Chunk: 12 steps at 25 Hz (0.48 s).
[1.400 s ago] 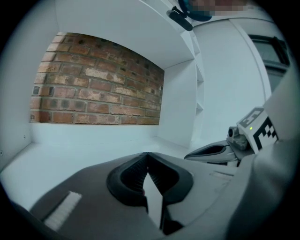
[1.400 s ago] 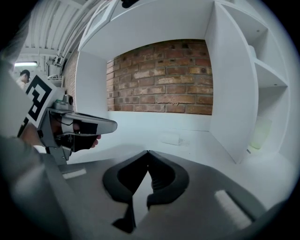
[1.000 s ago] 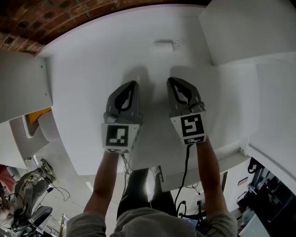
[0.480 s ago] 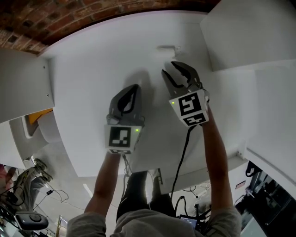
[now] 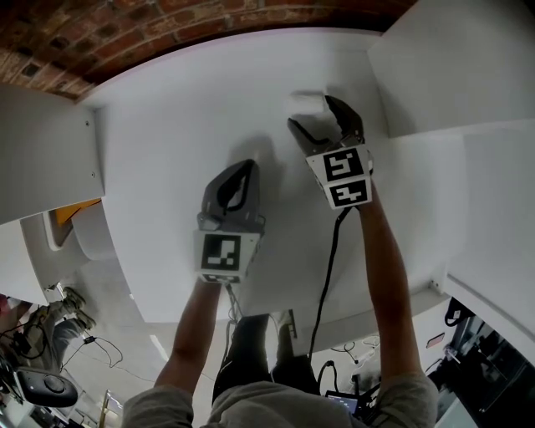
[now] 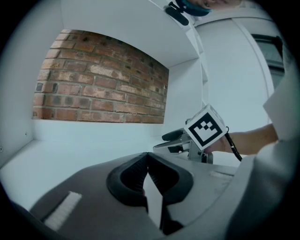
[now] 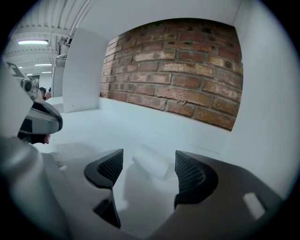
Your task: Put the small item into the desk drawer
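A small white cylinder-shaped item [image 5: 306, 104] lies on the white desk [image 5: 167, 134] near the brick wall. My right gripper [image 5: 318, 115] reaches up to it with its jaws opening. In the right gripper view the item [image 7: 151, 161] lies between the spread fingertips of the right gripper [image 7: 149, 164], and neither pad presses on it. My left gripper [image 5: 241, 167] rests lower on the desk, left of the right one. In the left gripper view the left gripper [image 6: 146, 160] is shut with nothing between its jaws, and the marker cube [image 6: 206, 127] of the right one shows beyond.
A brick wall [image 5: 167, 21] runs along the desk's far edge. A raised white surface [image 5: 468, 75] borders the desk on the right and a white panel [image 5: 42, 150] on the left. Below the desk's near edge are floor, cables and equipment [image 5: 50, 334].
The right gripper has moved forward to the white item and gone from shut to wide open. The left gripper has stayed in place, shut.
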### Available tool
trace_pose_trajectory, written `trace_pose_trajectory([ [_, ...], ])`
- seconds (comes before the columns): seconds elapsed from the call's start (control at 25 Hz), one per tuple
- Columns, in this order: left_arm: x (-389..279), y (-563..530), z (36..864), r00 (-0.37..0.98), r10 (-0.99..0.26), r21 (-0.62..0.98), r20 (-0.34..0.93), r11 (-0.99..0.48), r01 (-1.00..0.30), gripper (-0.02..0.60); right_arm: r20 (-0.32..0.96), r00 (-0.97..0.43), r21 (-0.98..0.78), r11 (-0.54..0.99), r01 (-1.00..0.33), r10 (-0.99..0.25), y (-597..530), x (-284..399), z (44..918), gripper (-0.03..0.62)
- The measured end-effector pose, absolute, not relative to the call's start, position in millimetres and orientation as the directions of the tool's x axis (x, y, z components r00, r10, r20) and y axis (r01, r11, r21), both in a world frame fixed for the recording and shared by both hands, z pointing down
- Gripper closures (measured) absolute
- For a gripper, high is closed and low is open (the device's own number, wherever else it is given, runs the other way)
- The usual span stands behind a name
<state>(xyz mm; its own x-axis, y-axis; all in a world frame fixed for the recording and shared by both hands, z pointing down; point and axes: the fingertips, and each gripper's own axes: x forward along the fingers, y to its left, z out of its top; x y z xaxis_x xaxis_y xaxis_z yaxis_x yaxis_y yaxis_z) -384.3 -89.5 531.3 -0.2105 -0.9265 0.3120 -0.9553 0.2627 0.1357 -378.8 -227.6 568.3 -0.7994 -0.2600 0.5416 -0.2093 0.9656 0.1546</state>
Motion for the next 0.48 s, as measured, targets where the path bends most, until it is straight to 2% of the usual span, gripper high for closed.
trace_pose_trajectory([
  [0.16, -388.4, -88.0, 532.4, -0.211, -0.924, 0.137, 0.318, 0.265, -0.954, 0.569, 0.566, -0.782, 0.125, 0.965, -0.230, -0.260, -231.5, -386.6, 577.4, 0.215],
  [0.48, -388.9, -85.8, 531.9, -0.213, -0.921, 0.124, 0.326, 0.265, -0.956, 0.569, 0.611, -0.753, 0.080, 0.966, -0.248, -0.244, -237.4, -393.1, 587.8, 0.210],
])
